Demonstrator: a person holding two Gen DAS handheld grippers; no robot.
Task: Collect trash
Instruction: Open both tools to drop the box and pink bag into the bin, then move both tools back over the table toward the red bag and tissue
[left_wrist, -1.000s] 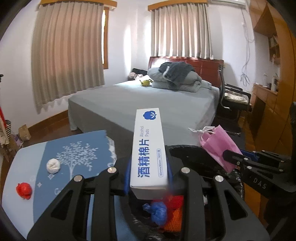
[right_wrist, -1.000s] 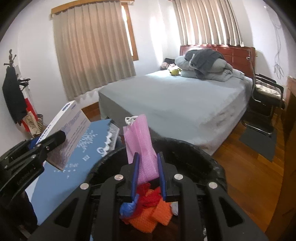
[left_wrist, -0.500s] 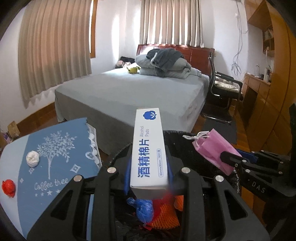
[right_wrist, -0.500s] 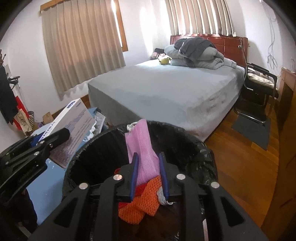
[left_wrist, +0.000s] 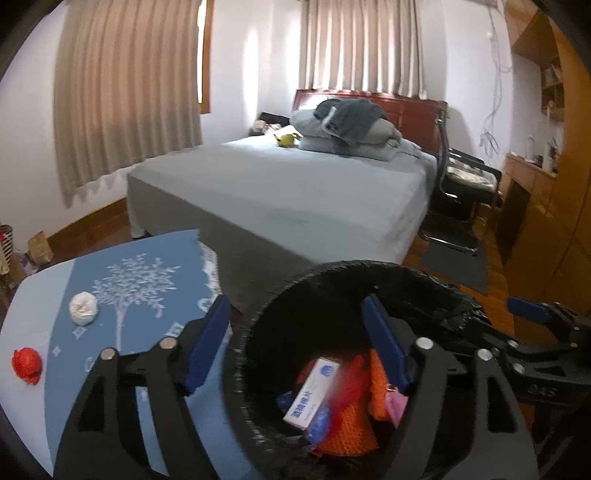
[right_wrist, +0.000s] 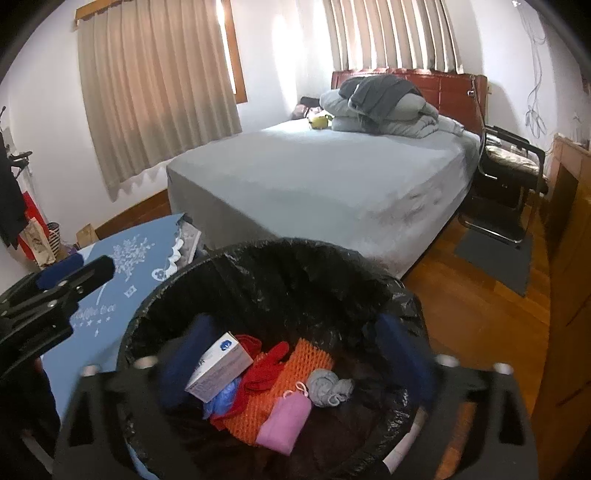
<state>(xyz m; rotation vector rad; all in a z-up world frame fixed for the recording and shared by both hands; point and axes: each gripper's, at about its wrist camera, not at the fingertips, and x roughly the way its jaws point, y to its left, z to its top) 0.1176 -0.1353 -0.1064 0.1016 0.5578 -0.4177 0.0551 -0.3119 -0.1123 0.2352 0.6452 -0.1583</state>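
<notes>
A black-lined trash bin (left_wrist: 332, 273) (right_wrist: 280, 254) stands beside the blue table. Inside lie the white alcohol-pad box (left_wrist: 312, 393) (right_wrist: 219, 365), the small pink bag (right_wrist: 284, 421), an orange net (right_wrist: 291, 369), red scraps and a grey wad (right_wrist: 328, 387). My left gripper (left_wrist: 295, 343) is open and empty, its jaws straddling the bin's near rim. My right gripper (right_wrist: 295, 354) is open and empty above the bin, blurred. On the table lie a white paper ball (left_wrist: 84, 308) and a red crumpled piece (left_wrist: 26, 363).
The blue tablecloth with a white tree print (left_wrist: 133, 288) (right_wrist: 129, 258) covers the table at left. A grey bed (left_wrist: 288, 192) stands behind the bin. A black chair (left_wrist: 465, 184) and wooden cabinets (left_wrist: 554, 229) are at right, over wood floor.
Both grippers opened. The alcohol-pad box dropped from the left gripper and the pink bag from the right gripper into the bin.
</notes>
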